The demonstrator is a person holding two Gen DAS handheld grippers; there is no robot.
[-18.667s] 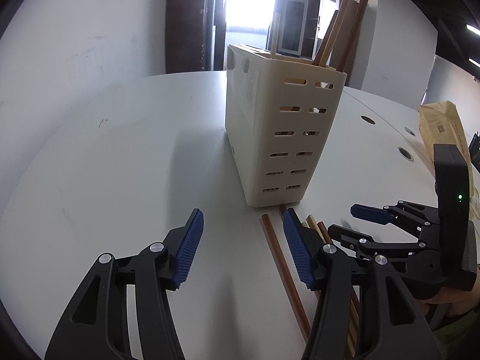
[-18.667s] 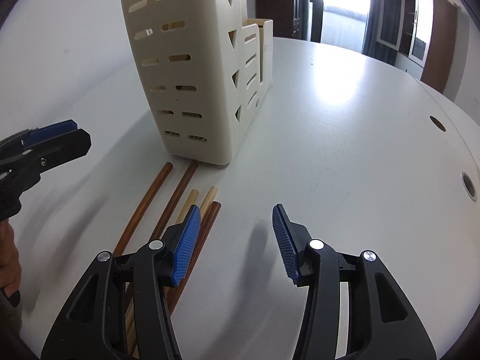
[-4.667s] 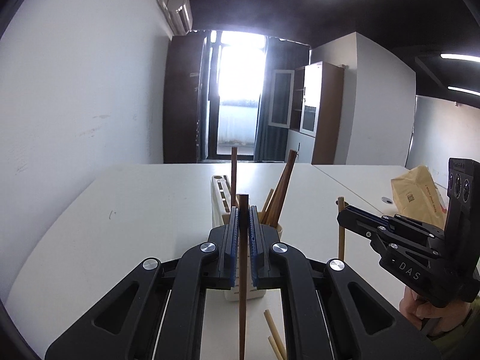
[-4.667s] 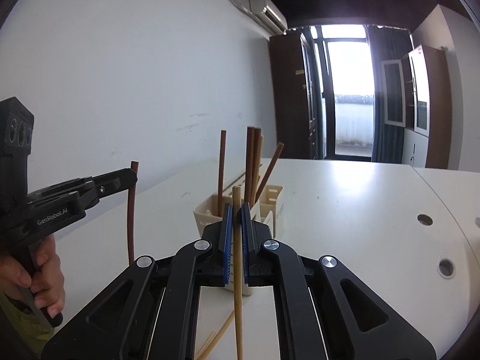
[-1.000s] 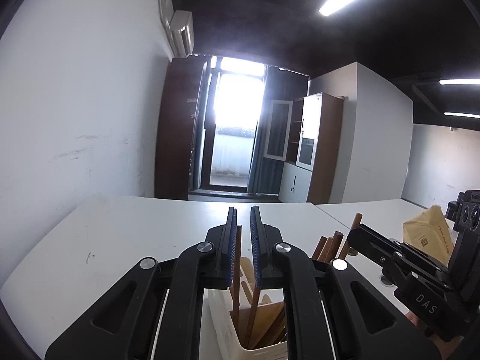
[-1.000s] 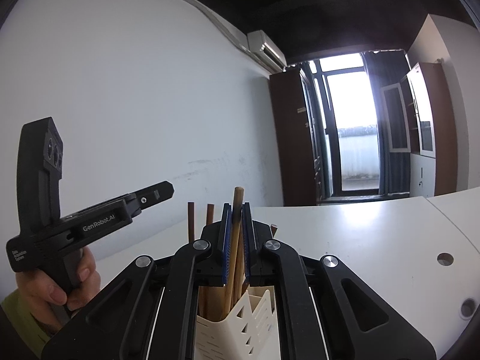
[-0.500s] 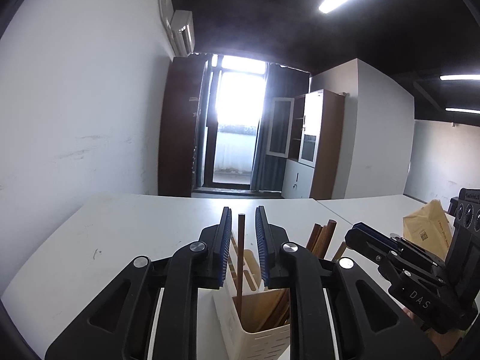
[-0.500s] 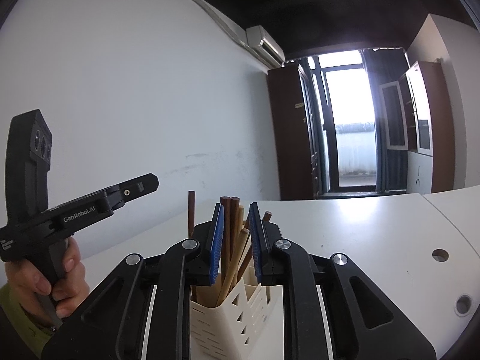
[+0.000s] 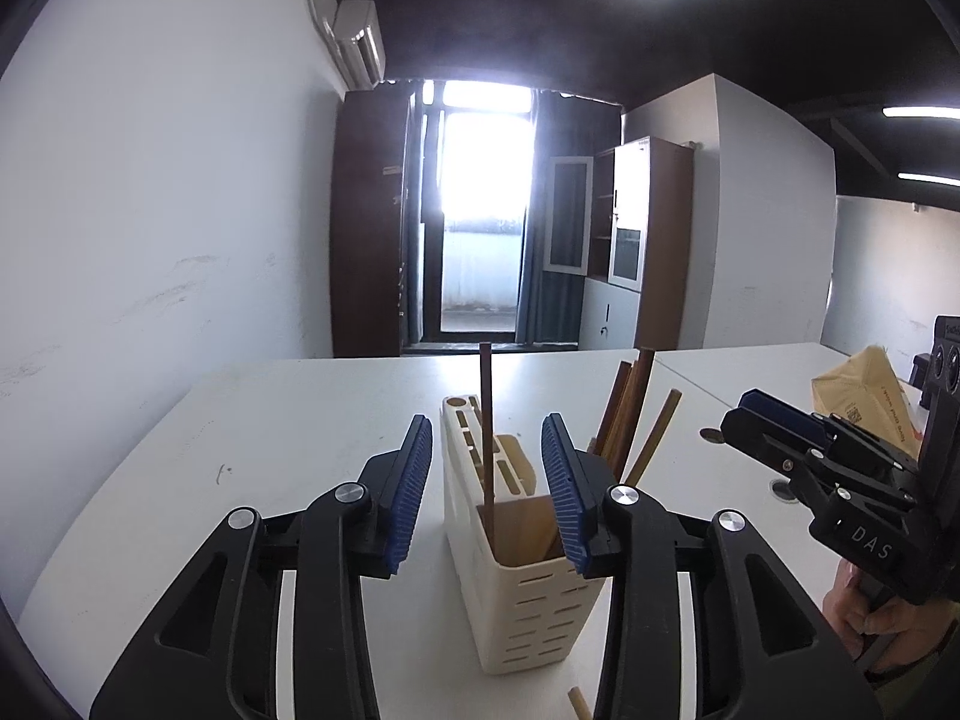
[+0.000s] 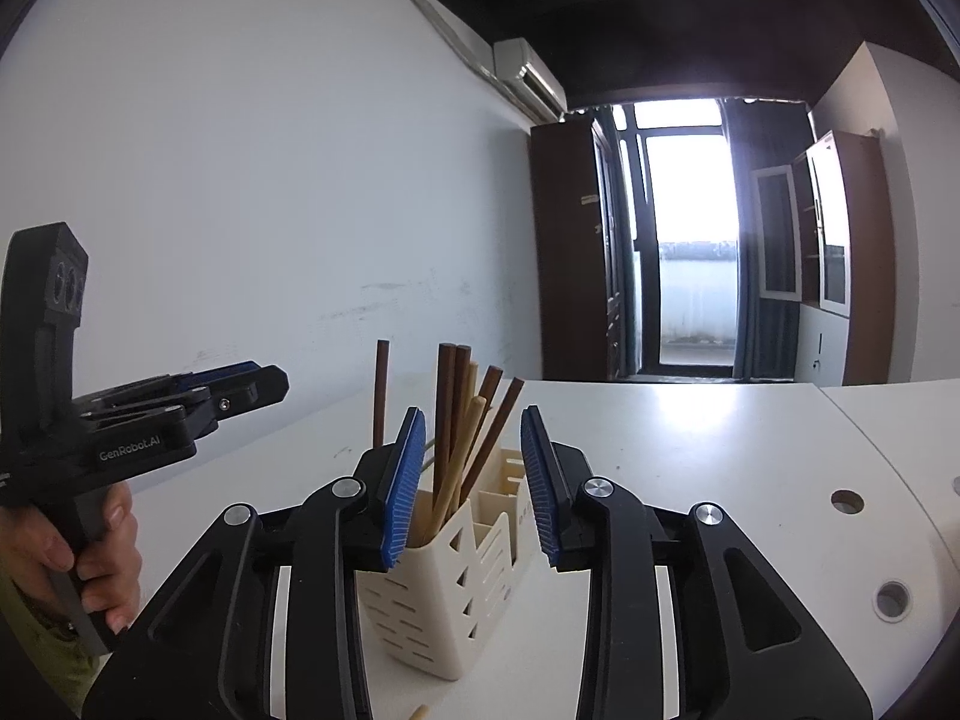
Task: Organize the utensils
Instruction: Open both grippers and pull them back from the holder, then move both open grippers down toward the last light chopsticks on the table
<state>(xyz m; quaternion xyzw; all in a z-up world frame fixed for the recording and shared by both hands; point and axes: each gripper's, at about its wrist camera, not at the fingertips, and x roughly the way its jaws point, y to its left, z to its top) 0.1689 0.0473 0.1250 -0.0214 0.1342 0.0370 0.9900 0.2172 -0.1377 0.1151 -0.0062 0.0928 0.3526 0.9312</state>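
A cream slotted utensil holder (image 9: 528, 594) stands on the white table (image 9: 288, 432); it also shows in the right wrist view (image 10: 444, 606). A dark brown chopstick (image 9: 487, 420) stands upright in its near compartment. Several brown and light chopsticks (image 10: 462, 420) lean in its other compartment. My left gripper (image 9: 486, 486) is open and empty above the holder, its jaws either side of the dark chopstick. My right gripper (image 10: 471, 480) is open and empty above the bundle. A light chopstick end (image 9: 579, 702) lies on the table by the holder.
A brown paper parcel (image 9: 870, 396) lies at the right of the table. Round cable holes (image 10: 847, 501) are set in the table's right side. A white wall runs along the left; a bright doorway and cabinets stand at the back.
Both grippers have opened wider and pulled back from the holder. The chopsticks they let go now stand in the holder.
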